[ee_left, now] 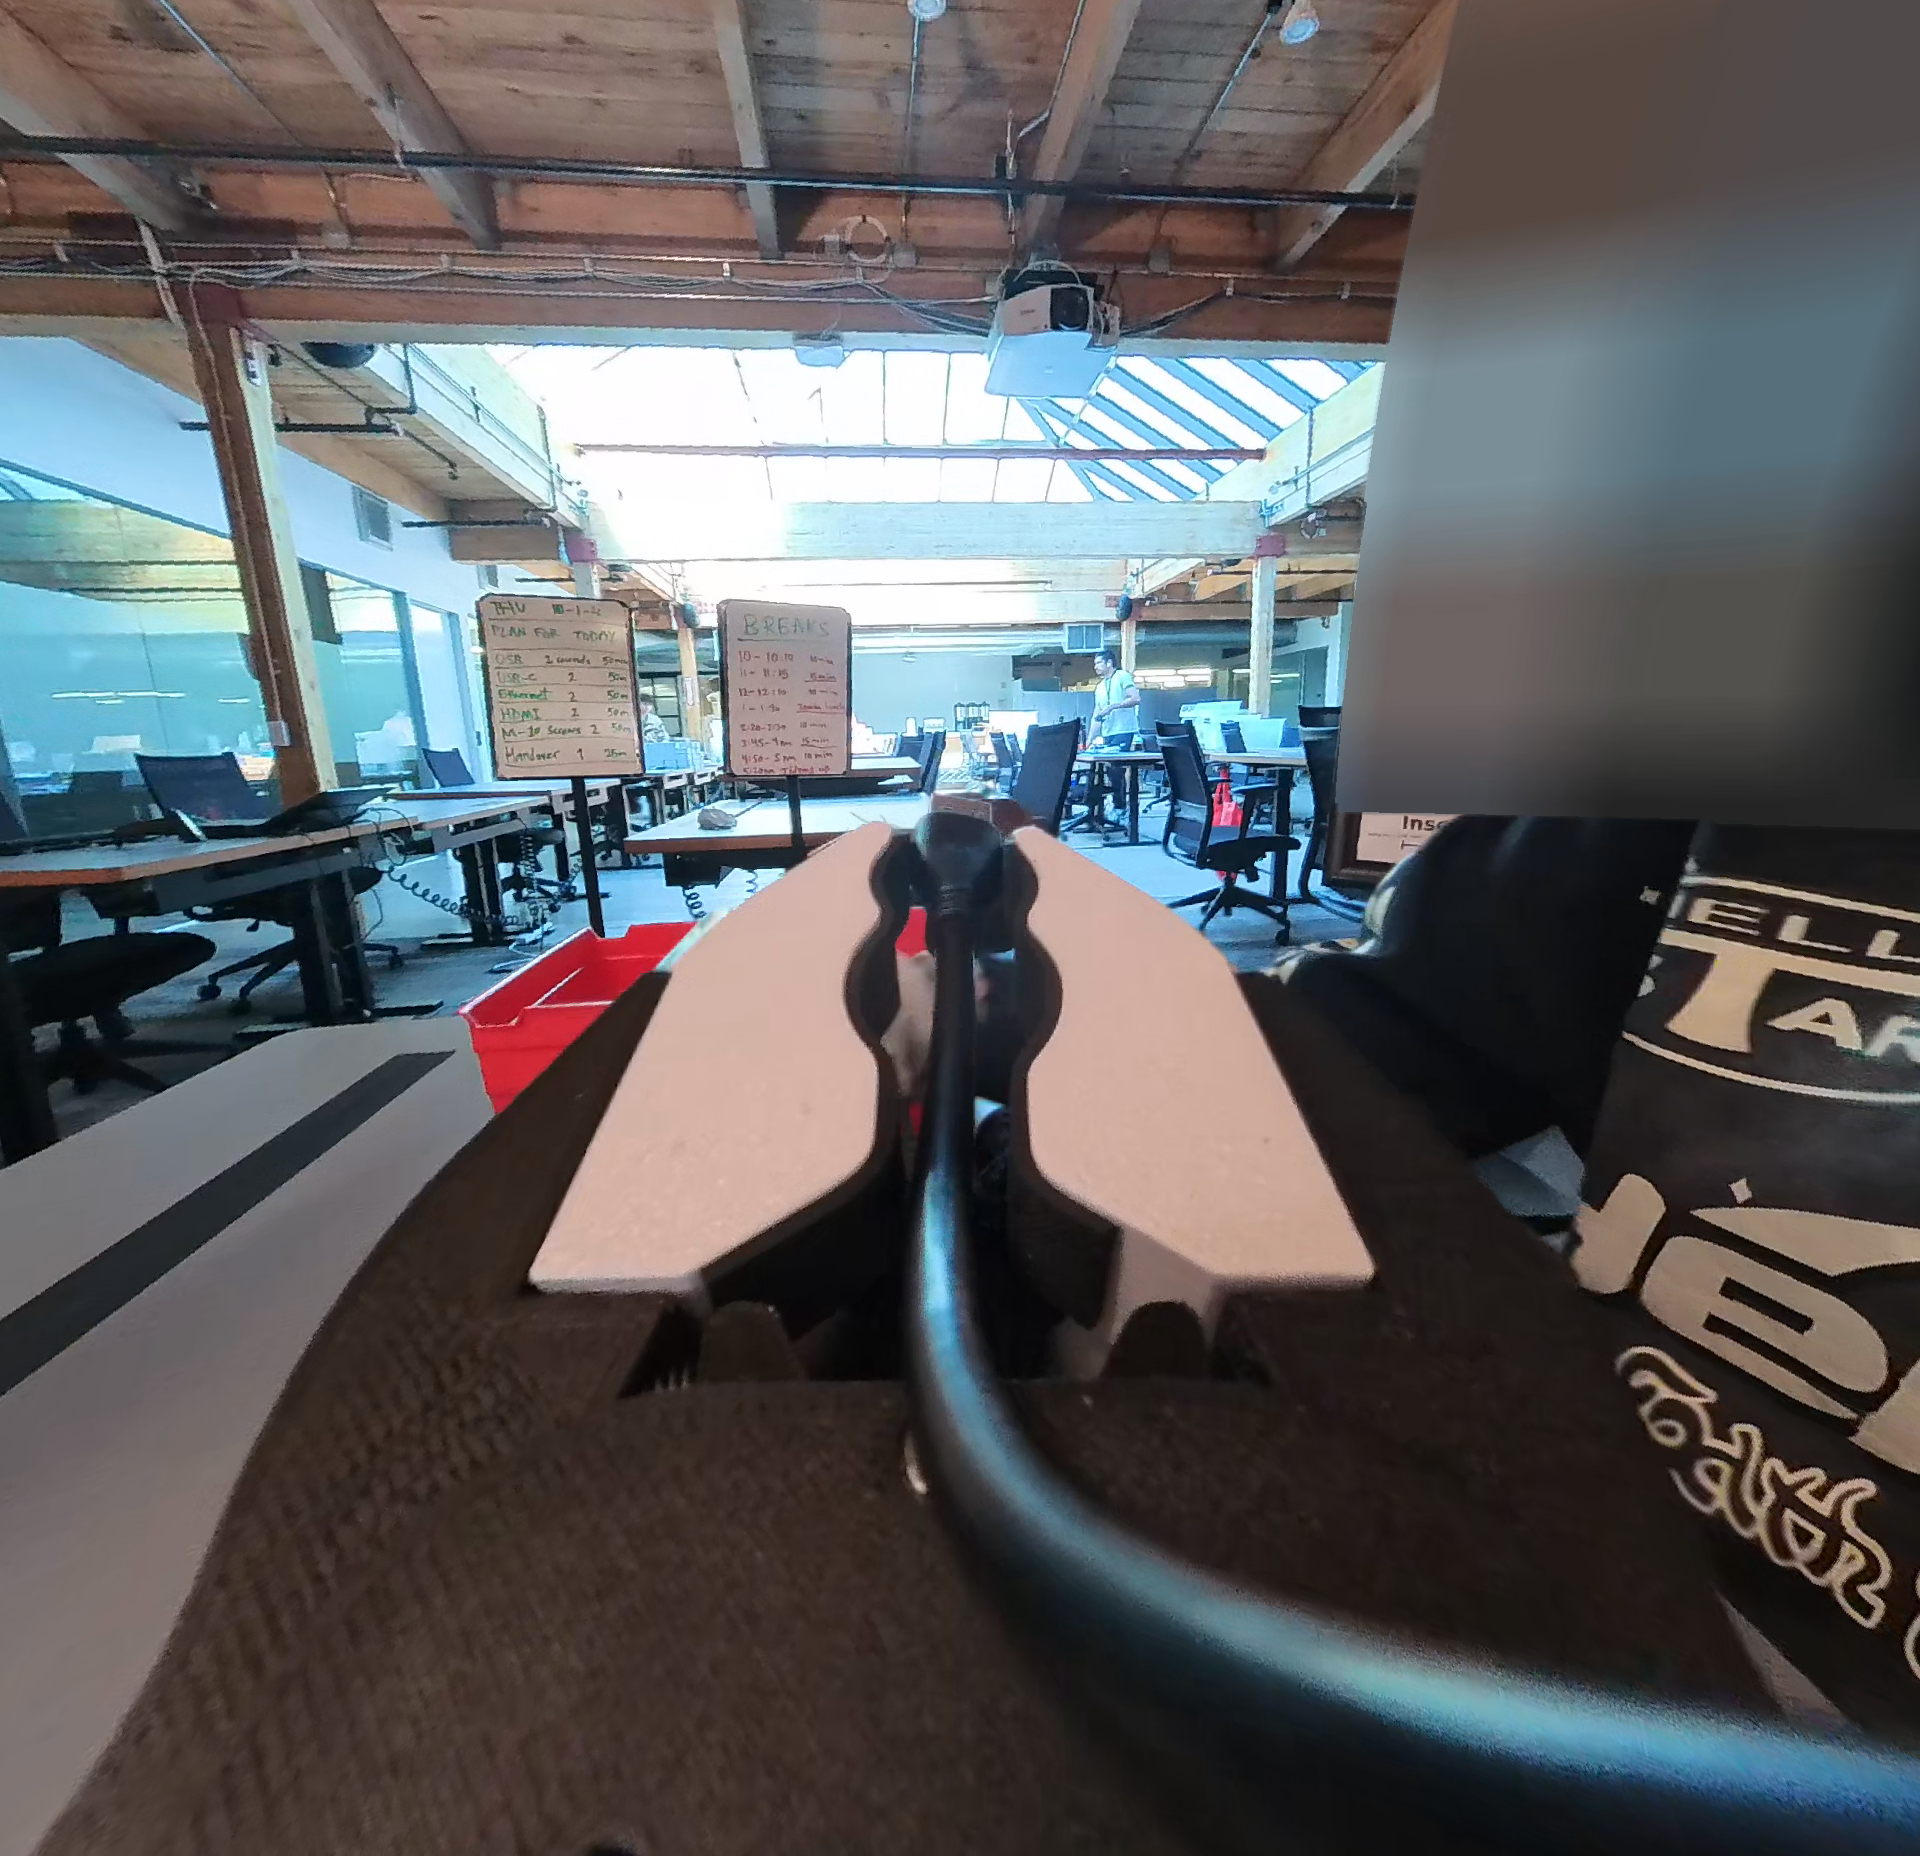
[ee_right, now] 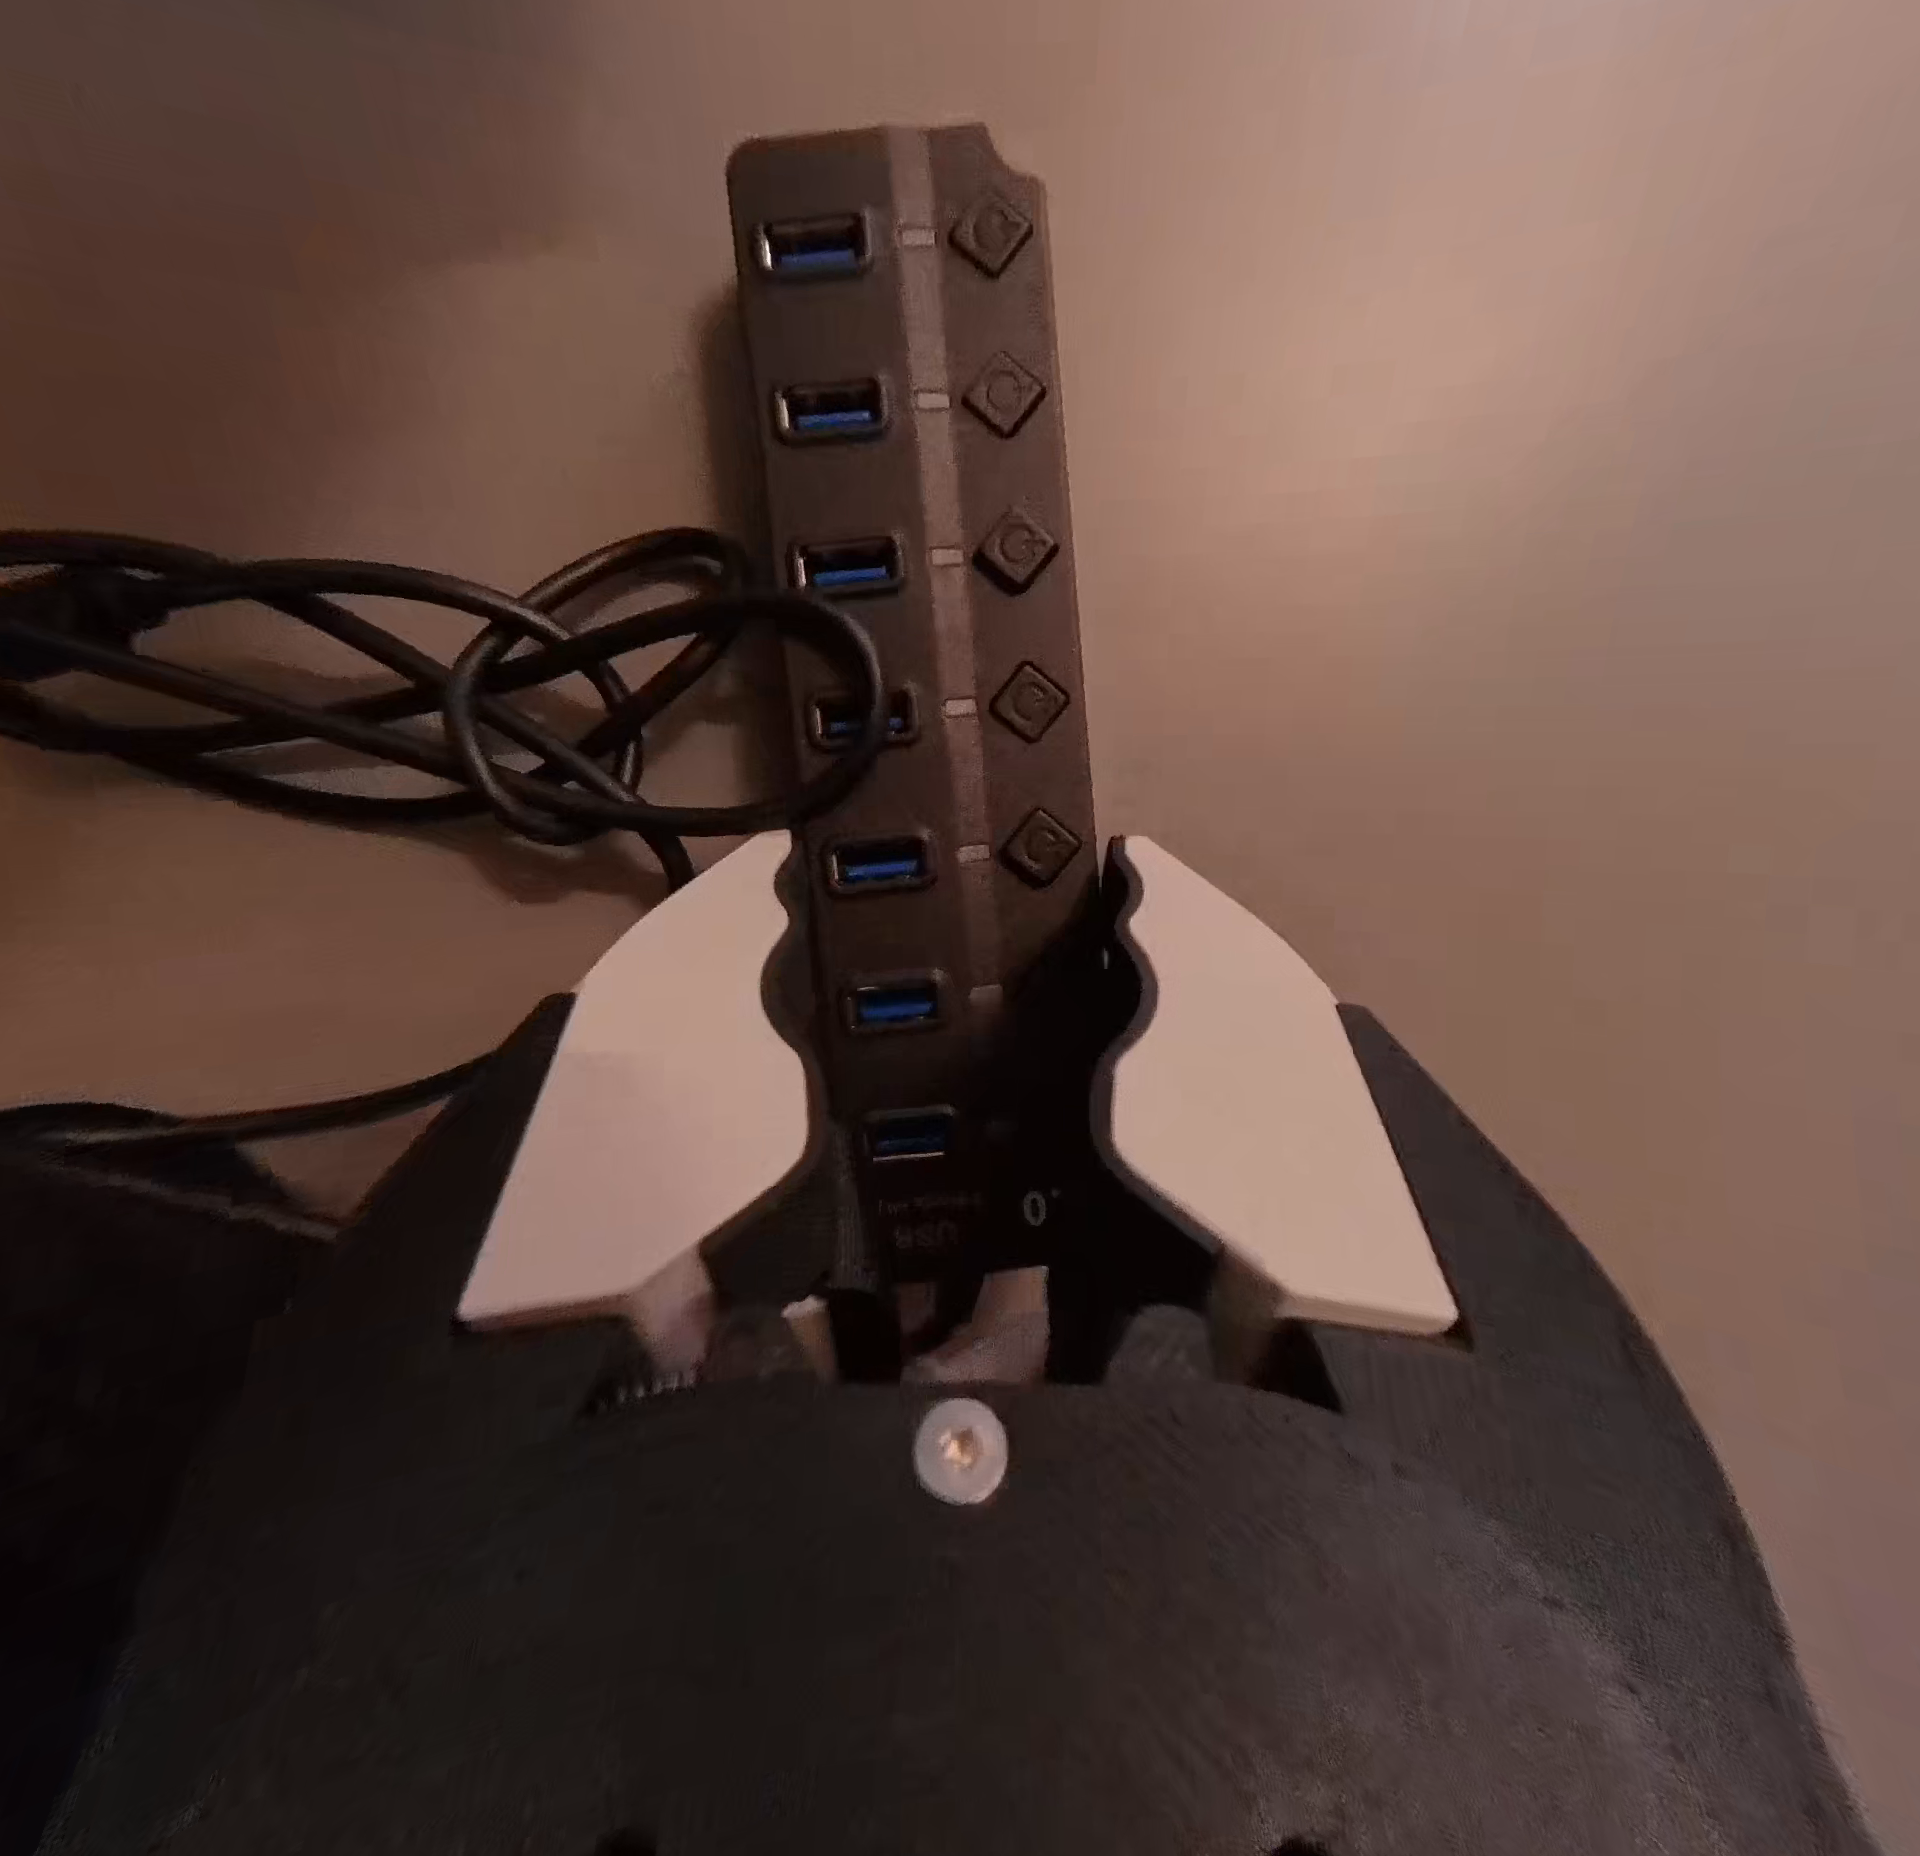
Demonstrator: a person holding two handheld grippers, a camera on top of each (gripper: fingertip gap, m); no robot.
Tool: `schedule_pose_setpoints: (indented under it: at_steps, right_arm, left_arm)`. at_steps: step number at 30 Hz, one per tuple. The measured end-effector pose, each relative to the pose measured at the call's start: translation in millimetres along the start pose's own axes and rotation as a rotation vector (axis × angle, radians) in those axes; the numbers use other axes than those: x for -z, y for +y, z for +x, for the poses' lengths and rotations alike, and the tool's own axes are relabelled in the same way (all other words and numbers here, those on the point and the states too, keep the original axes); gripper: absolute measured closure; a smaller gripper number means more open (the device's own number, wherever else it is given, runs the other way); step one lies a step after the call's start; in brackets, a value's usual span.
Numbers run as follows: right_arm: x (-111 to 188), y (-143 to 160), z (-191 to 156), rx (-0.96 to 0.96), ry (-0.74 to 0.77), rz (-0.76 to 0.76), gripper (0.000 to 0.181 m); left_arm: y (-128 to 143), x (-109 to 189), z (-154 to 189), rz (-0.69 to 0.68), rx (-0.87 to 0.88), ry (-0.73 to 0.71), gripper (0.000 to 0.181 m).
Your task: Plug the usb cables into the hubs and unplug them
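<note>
- Hub [ee_right: 914, 601] lies long on the tan table [ee_right: 1455, 456], with blue ports in a row and nothing plugged in.
- Your right gripper [ee_right: 951, 871] pinches the hub's near end.
- Your left gripper [ee_left: 954, 850] is up in the air, jaws squeezing a black plug [ee_left: 956, 856].
- Its cable [ee_left: 951, 1131] runs back toward you.
- More cables [ee_right: 416, 684] curl left of the hub.

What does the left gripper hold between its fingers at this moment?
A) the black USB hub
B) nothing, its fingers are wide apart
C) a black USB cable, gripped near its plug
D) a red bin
C: in the left wrist view the left gripper is closed on the black USB cable just behind its plug, and the cable runs back between the fingers; the USB hub sits in the right gripper instead.
</note>
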State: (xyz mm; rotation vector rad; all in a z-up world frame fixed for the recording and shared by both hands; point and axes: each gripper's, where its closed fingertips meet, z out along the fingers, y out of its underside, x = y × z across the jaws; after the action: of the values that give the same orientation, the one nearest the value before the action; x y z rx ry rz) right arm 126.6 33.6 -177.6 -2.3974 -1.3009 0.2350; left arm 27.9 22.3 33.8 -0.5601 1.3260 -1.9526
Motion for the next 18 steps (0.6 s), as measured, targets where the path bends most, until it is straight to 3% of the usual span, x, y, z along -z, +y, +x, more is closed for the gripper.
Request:
schedule_pose_setpoints:
  at_steps: [6,11,13,16,18]
  right_arm:
    - [79.7,-11.0,-55.7,-0.179,0.253,-0.033,0.127]
    - [122.1,38.9,-113.4,-0.334,0.428,-0.056,0.127]
    - [116.9,67.1,-133.3,-0.424,0.433,-0.040,0.128]
    - [81.5,109.7,-159.9,-0.495,0.358,-0.113,0.127]
    - [75.7,114.0,-162.3,-0.498,0.348,-0.116,0.126]
  left_arm:
    - [-3.9,5.8,-6.7,0.013,-0.026,-0.048,0.165]
    - [-0.3,3.3,-5.4,-0.016,-0.047,-0.049,0.165]
    - [1.2,0.3,-2.6,-0.027,-0.052,-0.039,0.165]
    - [4.3,-4.1,1.2,-0.036,-0.051,-0.021,0.165]
    - [9.8,-5.6,1.7,-0.059,-0.053,-0.022,0.165]
